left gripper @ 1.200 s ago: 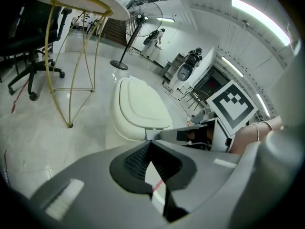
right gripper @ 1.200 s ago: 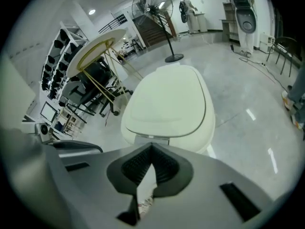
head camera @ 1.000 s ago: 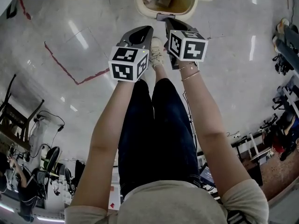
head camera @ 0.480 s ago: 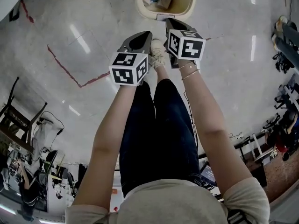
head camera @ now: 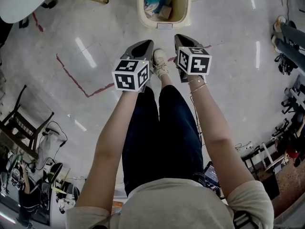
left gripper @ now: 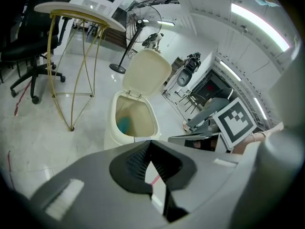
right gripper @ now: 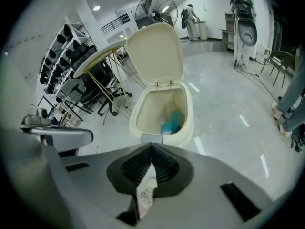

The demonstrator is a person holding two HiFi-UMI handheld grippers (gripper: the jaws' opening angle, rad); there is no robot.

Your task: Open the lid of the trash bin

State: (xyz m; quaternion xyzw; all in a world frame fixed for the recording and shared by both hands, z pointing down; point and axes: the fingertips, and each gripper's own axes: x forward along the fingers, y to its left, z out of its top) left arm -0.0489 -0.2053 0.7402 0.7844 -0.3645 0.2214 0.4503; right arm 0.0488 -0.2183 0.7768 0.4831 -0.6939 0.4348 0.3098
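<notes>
Lid (right gripper: 155,51) of the trash bin (head camera: 164,25) stands raised on its rear hinge, tipped back past upright. The cream tub is open to the room, with teal and blue rubbish (right gripper: 171,120) lying at the bottom. As far as I can judge, the job asked for is done: nothing covers the mouth of the bin, and nothing is left to lift.

The person stands on the near side of the bin, a pale shoe (head camera: 160,61) near its front wall, on the polished floor. Neither claw touches the bin. The left claw (left gripper: 150,144) is held short of the bin and a little to its left, jaws clenched tip to tip with nothing between them; only floor shows through the slit beneath the tips. The right claw (right gripper: 151,147) hangs short of the bin on its right, likewise pressed together and empty — the pale thing seen through its gap is the shoe below, not a thing gripped.

Whether a foot pedal holds the lid I cannot tell; a small grey plate at the bin's front is all that shows there. What remains, at most, is to see that the lid does not drop back.
</notes>
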